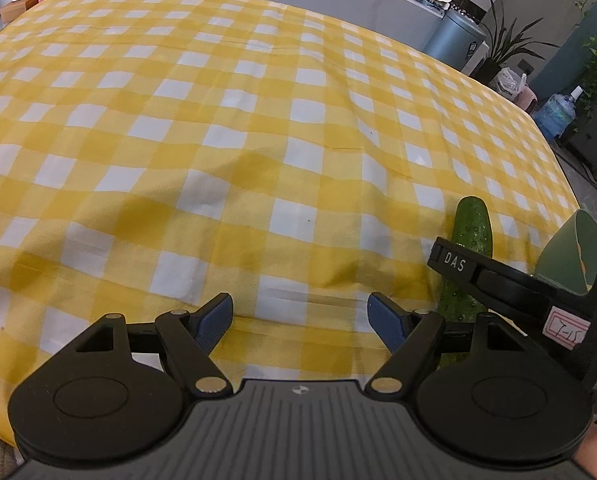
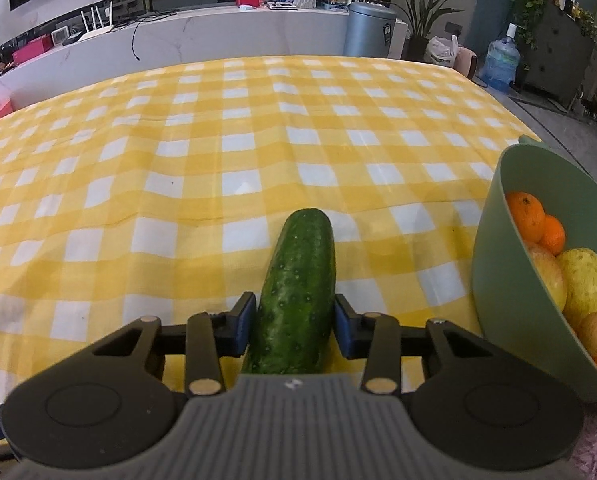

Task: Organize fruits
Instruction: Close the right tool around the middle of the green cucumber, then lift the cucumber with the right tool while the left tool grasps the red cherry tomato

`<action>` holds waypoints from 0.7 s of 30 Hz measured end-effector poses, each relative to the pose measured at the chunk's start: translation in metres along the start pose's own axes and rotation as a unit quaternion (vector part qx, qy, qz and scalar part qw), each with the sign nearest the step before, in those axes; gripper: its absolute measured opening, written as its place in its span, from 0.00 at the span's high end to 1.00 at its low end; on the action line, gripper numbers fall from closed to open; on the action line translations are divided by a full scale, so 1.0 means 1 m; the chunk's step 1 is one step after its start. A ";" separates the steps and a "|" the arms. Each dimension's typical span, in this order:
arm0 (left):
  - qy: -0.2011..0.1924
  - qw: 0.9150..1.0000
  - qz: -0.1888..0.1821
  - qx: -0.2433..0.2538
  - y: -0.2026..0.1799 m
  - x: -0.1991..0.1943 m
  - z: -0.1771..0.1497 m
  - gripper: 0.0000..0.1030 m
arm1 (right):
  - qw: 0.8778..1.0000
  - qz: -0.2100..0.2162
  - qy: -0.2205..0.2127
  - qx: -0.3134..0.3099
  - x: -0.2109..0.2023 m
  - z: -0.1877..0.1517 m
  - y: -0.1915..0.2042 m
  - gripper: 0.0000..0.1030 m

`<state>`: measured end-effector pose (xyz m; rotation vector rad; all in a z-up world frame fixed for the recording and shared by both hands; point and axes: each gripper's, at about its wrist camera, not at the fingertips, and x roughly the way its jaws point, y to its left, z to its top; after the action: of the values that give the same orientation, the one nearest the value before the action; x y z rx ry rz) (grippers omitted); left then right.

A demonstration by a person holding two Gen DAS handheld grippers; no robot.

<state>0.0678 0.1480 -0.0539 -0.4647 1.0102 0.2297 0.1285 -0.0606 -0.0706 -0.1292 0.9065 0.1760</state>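
Your right hand-held gripper [image 2: 294, 322] clamps its blue pads on a cucumber [image 2: 298, 288] that points away across the yellow-checked cloth [image 2: 178, 160] on the bench. Just right of it stands a green bowl [image 2: 494, 280] (oranges [image 2: 526, 216] and apples [image 2: 586, 280] inside). Your left hand-held gripper [image 1: 300, 318] hovers with jaws wide and nothing between them.

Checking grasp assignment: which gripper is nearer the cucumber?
Right. The right gripper has the cucumber between its pads; the left gripper hangs open over the tablecloth beside it.
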 end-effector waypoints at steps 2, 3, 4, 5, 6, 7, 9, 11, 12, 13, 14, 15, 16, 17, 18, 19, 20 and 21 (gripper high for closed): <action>0.000 1.000 0.002 0.002 0.000 -0.001 -0.001 0.13 | 1.000 0.005 0.000 0.009 -0.001 0.000 -0.002 0.64; 0.000 1.000 0.003 0.003 0.000 -0.001 -0.001 0.13 | 1.000 0.007 0.001 0.015 -0.002 0.000 -0.003 0.64; 0.000 1.000 0.004 0.003 0.000 -0.001 -0.001 0.13 | 1.000 0.009 0.001 0.020 -0.003 -0.001 -0.003 0.64; -0.001 1.000 0.006 0.004 -0.001 -0.002 -0.001 0.13 | 1.000 0.011 0.002 0.025 -0.004 -0.001 -0.005 0.64; -0.001 1.000 0.008 0.006 -0.001 -0.002 -0.001 0.13 | 1.000 0.014 0.001 0.028 -0.004 -0.001 -0.006 0.65; -0.002 1.000 0.009 0.007 -0.002 -0.003 -0.002 0.13 | 0.999 0.017 0.001 0.031 -0.005 -0.001 -0.007 0.65; -0.003 1.000 0.012 0.010 -0.003 -0.003 -0.002 0.13 | 0.999 0.026 -0.002 0.036 -0.007 0.000 -0.008 0.66; -0.003 1.000 0.014 0.014 -0.004 -0.004 -0.003 0.13 | 0.998 0.037 -0.007 0.044 -0.010 0.000 -0.010 0.66; -0.003 1.000 0.015 0.017 -0.005 -0.004 -0.002 0.13 | 0.998 0.044 -0.010 0.048 -0.011 0.001 -0.011 0.66; -0.003 1.000 0.016 0.020 -0.006 -0.004 -0.003 0.13 | 0.997 0.049 -0.012 0.052 -0.012 0.001 -0.012 0.66; -0.003 1.000 0.017 0.023 -0.007 -0.004 -0.003 0.13 | 0.997 0.054 -0.014 0.057 -0.013 0.002 -0.014 0.66; -0.003 1.000 0.019 0.025 -0.007 -0.004 -0.003 0.13 | 0.996 0.058 -0.014 0.063 -0.013 0.002 -0.015 0.66; -0.002 0.999 0.020 0.027 -0.008 -0.003 -0.004 0.13 | 0.995 0.062 -0.014 0.073 -0.014 0.003 -0.018 0.66; -0.001 0.999 0.021 0.029 -0.009 -0.003 -0.004 0.13 | 0.995 0.066 -0.014 0.080 -0.014 0.004 -0.020 0.66; -0.001 0.999 0.022 0.031 -0.009 -0.002 -0.004 0.13 | 0.994 0.072 -0.014 0.087 -0.014 0.005 -0.023 0.66; -0.001 0.999 0.022 0.035 -0.009 -0.002 -0.005 0.13 | 0.992 0.080 -0.014 0.095 -0.015 0.005 -0.026 0.66; -0.001 0.999 0.021 0.039 -0.010 -0.002 -0.006 0.13 | 0.990 0.090 -0.015 0.104 -0.016 0.006 -0.029 0.66; -0.003 0.999 0.018 0.048 -0.012 -0.002 -0.007 0.13 | 0.988 0.101 -0.016 0.114 -0.017 0.006 -0.032 0.66</action>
<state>0.0664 0.1343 -0.0518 -0.3582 1.0206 0.2138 0.1296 -0.0921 -0.0522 0.1782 0.9014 0.2612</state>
